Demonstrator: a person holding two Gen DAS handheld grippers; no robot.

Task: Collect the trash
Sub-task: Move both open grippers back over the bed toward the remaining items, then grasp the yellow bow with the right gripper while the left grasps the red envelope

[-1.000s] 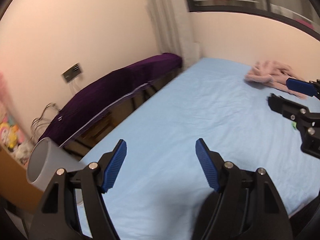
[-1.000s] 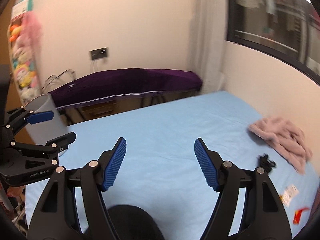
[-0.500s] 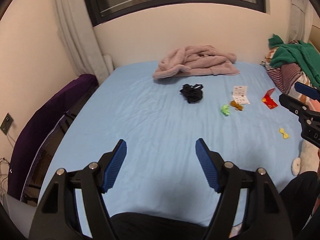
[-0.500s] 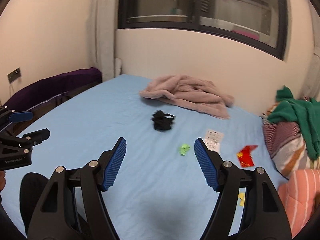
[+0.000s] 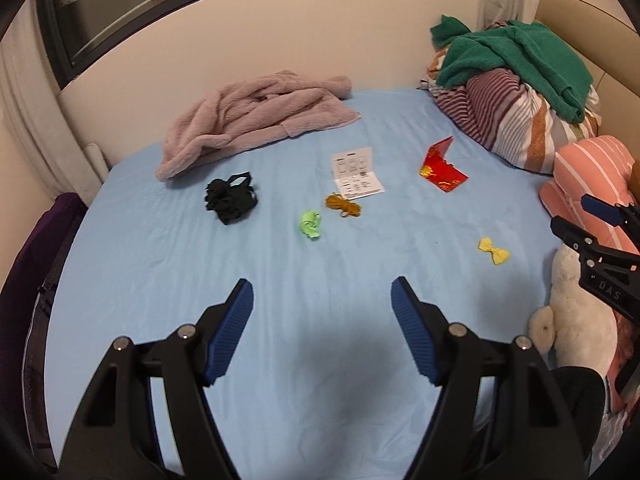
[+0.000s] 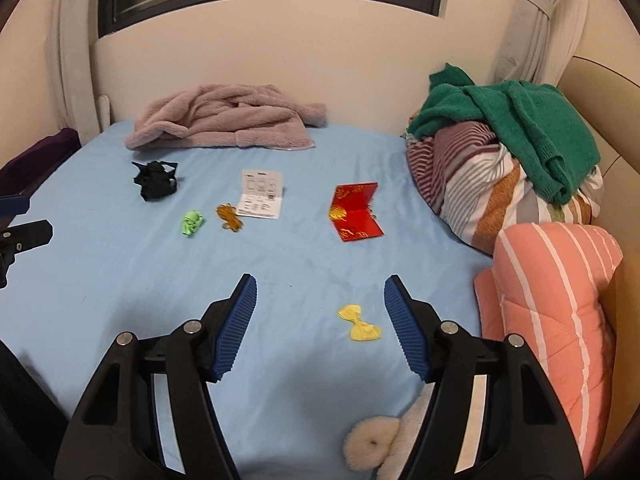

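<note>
In the left wrist view, the left gripper (image 5: pixel 322 302) hangs over bare blue sheet (image 5: pixel 160 264) at lower centre, its jaws spread wide with nothing between them. The scraps lie further up the frame: a green scrap (image 5: pixel 310 224) and an orange-brown scrap (image 5: pixel 343 205) near centre, a white leaflet (image 5: pixel 356 172) just above them, a red envelope (image 5: pixel 442 164) to the right, a yellow wrapper (image 5: pixel 494 250) at right, and a black bundle (image 5: pixel 231 198) at left centre. The risk here is sorting: the black bundle may be a garment and not trash, and the pink robe (image 5: pixel 248 114) in the upper left certainly looks like laundry. The flat leaflet could also slip under the pads, or the pads could pinch up sheet with it.

In the right wrist view, the right gripper (image 6: pixel 320 306) sits low centre, its jaws closing while nothing is between them. The yellow wrapper (image 6: pixel 359 323) lies just inside the right finger (image 6: pixel 406 332), below the tips. Narrowing jaws could leave too little gap, so the small, light piece may be nudged aside, or the loose sheet (image 6: pixel 120 264) caught with it. A white plush toy (image 6: pixel 384 446) at the bottom edge lies near enough to be bumped.
</note>
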